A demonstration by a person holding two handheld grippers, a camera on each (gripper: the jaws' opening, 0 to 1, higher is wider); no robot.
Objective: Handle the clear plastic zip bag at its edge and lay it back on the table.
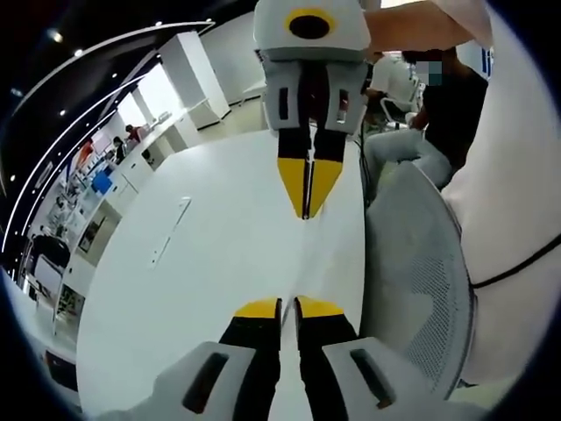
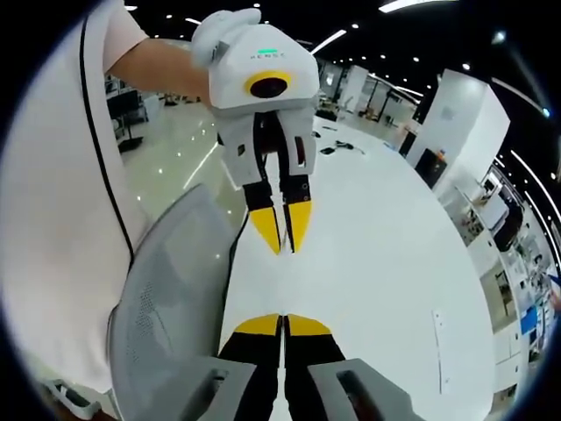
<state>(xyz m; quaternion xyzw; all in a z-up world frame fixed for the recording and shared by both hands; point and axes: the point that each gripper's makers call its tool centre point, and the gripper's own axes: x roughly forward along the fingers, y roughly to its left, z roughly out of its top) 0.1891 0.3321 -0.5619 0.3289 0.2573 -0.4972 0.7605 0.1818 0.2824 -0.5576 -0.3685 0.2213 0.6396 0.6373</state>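
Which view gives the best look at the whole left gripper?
The right gripper view: the left gripper faces the camera there, body and yellow-tipped jaws complete, nearly closed. In the left gripper view, its jaw tips rise from the bottom edge.

Yellow-tipped black jaws, white table [image 1: 219,254], grey mesh chair [image 2: 166,298].

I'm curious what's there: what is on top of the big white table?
The white table carries a thin rectangular outline; I cannot tell what it is. The left gripper and right gripper, both shut, hang above the table, covering the strip beneath them.
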